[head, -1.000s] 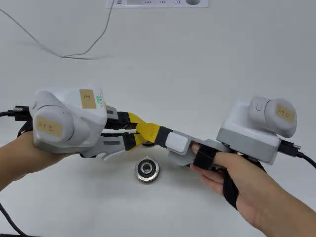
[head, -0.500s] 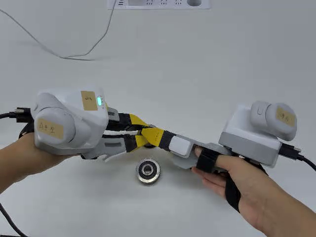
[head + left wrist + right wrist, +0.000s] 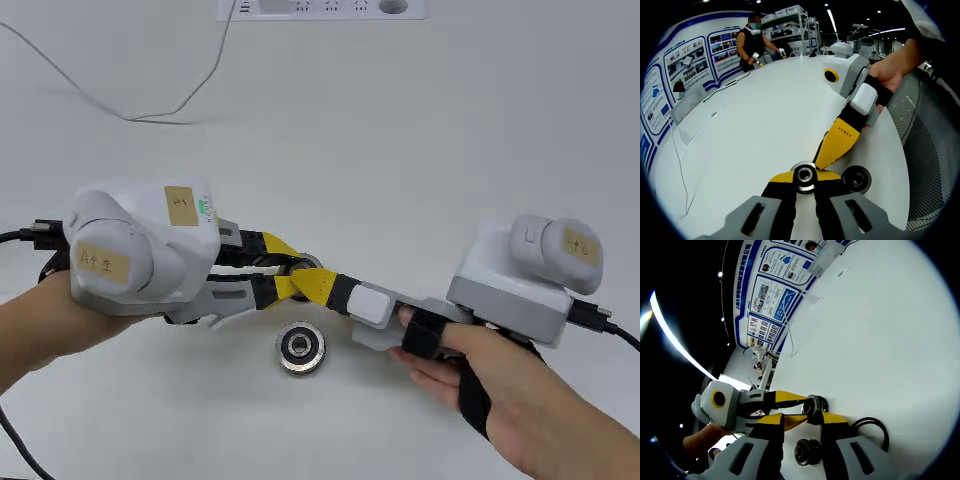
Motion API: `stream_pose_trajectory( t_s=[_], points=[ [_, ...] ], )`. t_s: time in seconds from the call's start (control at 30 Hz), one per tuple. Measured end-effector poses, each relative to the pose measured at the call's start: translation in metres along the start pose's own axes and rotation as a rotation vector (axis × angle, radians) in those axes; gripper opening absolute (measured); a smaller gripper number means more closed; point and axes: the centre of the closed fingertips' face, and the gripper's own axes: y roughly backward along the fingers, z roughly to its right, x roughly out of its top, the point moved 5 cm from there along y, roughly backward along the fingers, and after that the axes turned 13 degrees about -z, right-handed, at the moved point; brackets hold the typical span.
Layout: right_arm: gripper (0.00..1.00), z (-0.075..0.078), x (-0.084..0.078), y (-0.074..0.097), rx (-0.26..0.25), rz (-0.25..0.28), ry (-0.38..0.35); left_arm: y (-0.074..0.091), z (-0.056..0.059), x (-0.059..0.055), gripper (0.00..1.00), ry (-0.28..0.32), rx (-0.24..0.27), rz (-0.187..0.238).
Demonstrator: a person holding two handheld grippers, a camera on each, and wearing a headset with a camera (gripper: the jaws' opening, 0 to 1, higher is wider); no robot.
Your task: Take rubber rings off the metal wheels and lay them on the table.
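Observation:
My left gripper (image 3: 290,268) is shut on a small metal wheel (image 3: 303,265), held above the table. In the left gripper view the wheel (image 3: 805,176) sits between the yellow jaw tips. My right gripper (image 3: 300,285) comes in from the right, its yellow jaws close together at the wheel's (image 3: 813,410) edge. A black rubber ring (image 3: 875,432) loops out beside one of its jaws, and how it is held is partly hidden. A second wheel (image 3: 300,347) lies flat on the table just below both grippers.
The white table (image 3: 420,150) stretches away on all sides. A grey cable (image 3: 150,105) curves across the far left, and a white power strip (image 3: 320,8) lies at the far edge. A person stands at the far end in the left gripper view.
My right gripper has drawn a little to the right and down, away from the left gripper. The left gripper keeps hold of the wheel, and the wheel on the table has not moved.

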Motion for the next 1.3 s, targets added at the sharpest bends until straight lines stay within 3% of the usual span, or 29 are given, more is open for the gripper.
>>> stream_pose_trajectory(
  t_s=[0.3,0.57,1.1,1.3],
  points=[
    [0.25,0.003,0.0,0.0,-0.021,0.012,0.017,0.0,0.0,0.0,0.13,0.001,0.001,0.0],
    [0.14,0.01,0.0,0.0,-0.066,0.03,0.02,0.0,0.001,0.0,0.13,0.002,0.001,0.001],
    [0.06,0.016,0.002,0.002,-0.065,0.062,-0.036,0.0,0.001,0.0,0.13,0.005,0.002,0.002],
    [0.05,0.016,0.003,0.003,-0.069,0.058,-0.019,0.0,0.001,0.001,0.13,0.004,0.002,0.001]
  ],
)
